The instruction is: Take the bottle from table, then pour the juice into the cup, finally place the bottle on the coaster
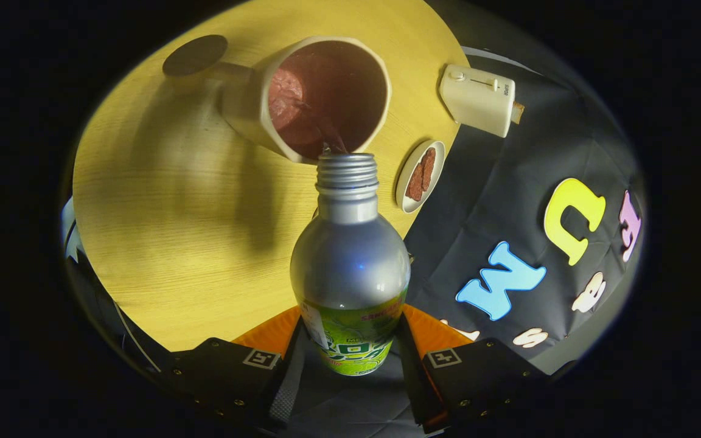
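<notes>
Over the tabletop (162,243) my tool (350,359) clamps the bottle (350,267), tipped mouth-first over the cup (320,97) so juice (333,143) lands inside. The coaster (195,55) waits beyond the cup.

Round wooden bench (162,231), pale yellow top with visible grain, shadows across its middle. Small white oval dish (420,176) sits at the bench edge, two brown flat pieces (421,175) lying on it side by side. At about 1 o'clock from the dish, well apart, a cream boxy appliance (478,99) with a knob and a slider on top.
</notes>
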`<state>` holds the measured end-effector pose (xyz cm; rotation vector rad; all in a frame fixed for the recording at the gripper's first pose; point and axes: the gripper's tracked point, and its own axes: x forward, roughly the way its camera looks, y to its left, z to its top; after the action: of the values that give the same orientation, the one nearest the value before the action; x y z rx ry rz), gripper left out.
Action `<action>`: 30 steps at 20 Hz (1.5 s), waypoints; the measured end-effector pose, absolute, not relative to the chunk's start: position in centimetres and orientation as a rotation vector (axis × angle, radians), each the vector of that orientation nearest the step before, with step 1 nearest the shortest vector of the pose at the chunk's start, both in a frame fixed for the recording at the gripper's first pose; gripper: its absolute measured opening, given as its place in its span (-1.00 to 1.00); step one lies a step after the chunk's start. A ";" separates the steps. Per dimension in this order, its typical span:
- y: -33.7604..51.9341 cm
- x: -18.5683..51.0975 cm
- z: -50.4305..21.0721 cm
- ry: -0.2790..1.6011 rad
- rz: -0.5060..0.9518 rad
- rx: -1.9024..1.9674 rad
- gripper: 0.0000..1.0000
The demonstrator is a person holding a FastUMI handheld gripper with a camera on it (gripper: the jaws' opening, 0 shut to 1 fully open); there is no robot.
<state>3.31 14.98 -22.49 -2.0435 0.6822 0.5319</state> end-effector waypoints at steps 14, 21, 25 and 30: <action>15.4 3.1 -21.5 0.699 0.528 -2.121 0.45; 15.8 2.8 -21.0 0.712 0.533 -2.183 0.45; 16.1 3.0 -20.8 0.704 0.520 -2.219 0.45; 16.7 3.5 -20.8 0.702 0.528 -2.246 0.45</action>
<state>3.51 16.71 -20.83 -2.2463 0.7020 0.5283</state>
